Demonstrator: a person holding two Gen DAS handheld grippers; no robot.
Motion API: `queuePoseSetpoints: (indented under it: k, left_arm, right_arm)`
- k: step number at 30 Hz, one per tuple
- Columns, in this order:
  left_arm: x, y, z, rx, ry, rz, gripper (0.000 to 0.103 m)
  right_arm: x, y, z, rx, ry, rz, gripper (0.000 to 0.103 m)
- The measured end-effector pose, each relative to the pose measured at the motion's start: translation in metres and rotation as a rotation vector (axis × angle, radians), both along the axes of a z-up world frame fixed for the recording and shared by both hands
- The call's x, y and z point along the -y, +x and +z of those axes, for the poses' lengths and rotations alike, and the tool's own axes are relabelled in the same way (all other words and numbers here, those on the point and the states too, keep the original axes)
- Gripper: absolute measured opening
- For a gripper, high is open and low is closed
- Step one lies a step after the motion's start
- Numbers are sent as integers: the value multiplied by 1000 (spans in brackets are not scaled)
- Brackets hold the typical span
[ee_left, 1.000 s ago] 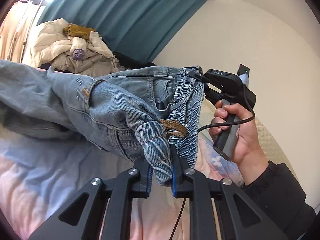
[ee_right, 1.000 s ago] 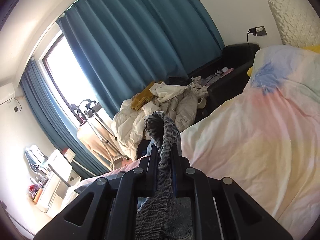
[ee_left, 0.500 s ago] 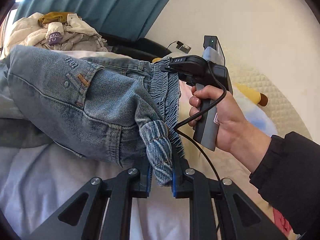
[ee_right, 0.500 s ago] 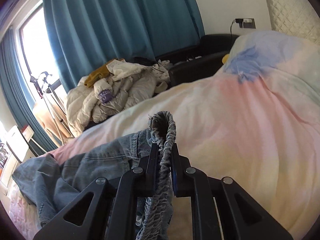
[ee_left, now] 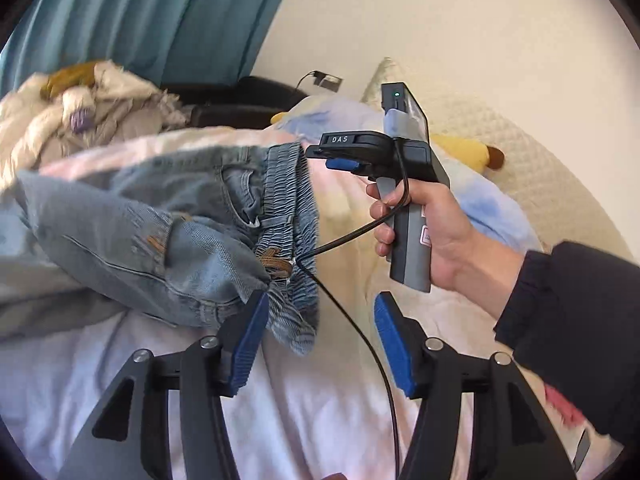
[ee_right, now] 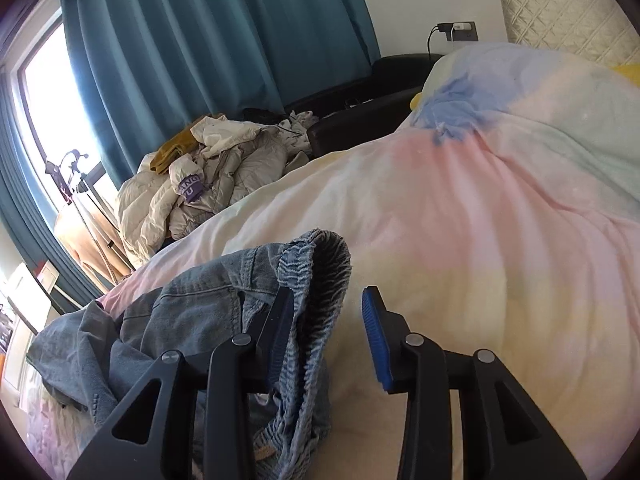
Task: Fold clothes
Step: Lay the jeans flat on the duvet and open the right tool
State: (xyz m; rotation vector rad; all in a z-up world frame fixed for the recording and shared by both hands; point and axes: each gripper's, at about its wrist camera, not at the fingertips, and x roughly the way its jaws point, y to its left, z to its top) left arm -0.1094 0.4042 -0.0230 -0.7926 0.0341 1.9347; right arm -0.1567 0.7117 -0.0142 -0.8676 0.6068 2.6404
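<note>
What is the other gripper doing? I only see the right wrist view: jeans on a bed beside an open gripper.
Observer: The left gripper is open too. The waistband end of the jeans lies between its fingers, close to the left one, not clamped.
Visitor: Who holds the gripper that I look along?
Observer: A bare hand coming out of a dark sleeve grips the handle of the right gripper.
Visitor: Is anything attached to it?
Observer: A black cable runs from it down between the left gripper's fingers.
</note>
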Motion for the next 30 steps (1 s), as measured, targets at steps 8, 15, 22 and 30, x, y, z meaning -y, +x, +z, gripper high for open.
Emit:
queuePoseSetpoints:
  k: [8, 15, 22, 30]
  left_arm:
    - [83, 38, 52, -78, -35, 107, 57]
    - [154, 58, 74, -105, -52, 187, 57]
    - [224, 64, 59, -114, -99, 267, 57]
    - [266, 46, 45, -132, -88, 379, 57]
  right_arm:
    - [72, 70, 36, -71, -35, 55, 36]
    - [156, 116, 48, -113, -72, 137, 36]
    - [240, 136, 46, -85, 7, 213, 36]
    - [291, 144, 25, -67, 15, 188, 36]
